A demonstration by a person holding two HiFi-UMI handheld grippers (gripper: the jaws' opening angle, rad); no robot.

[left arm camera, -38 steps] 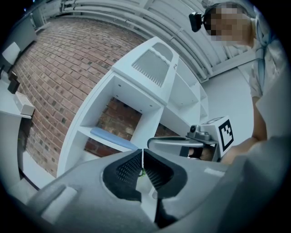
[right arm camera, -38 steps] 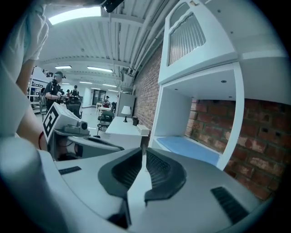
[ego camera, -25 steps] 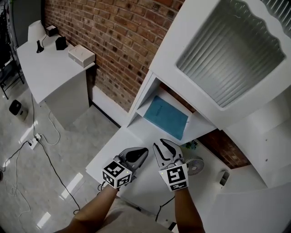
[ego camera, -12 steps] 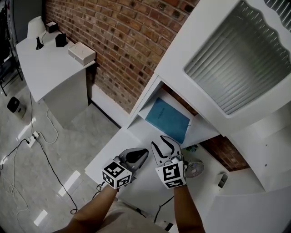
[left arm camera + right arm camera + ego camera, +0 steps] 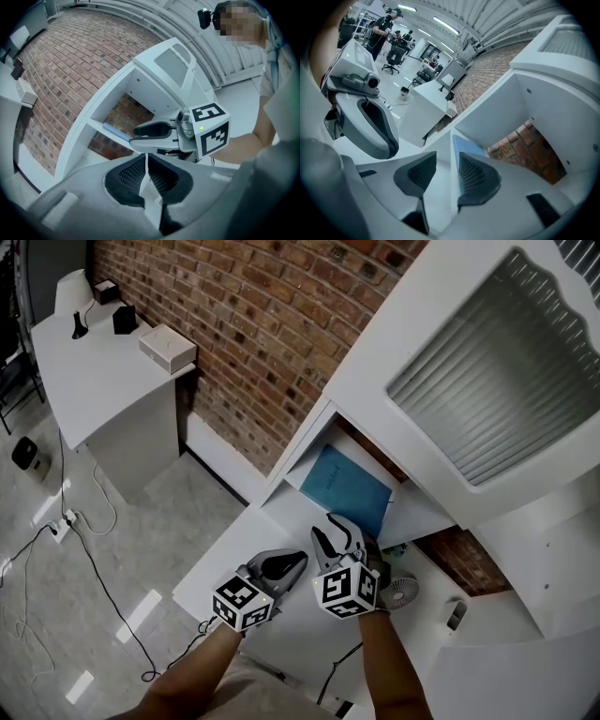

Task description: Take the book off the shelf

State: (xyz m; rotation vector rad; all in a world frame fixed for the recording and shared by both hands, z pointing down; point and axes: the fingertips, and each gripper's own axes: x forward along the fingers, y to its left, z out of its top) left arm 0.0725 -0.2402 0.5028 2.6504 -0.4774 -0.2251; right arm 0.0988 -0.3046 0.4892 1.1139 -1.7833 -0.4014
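Book (image 5: 345, 488) on shelf (image 5: 298, 476), just beyond right gripper's (image 5: 337, 526) opening, empty jaws

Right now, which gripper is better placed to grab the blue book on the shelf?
Right. The right gripper sits at the edge of the shelf, jaws opening toward the book, nothing between them yet. The left gripper hangs farther back, jaws together.
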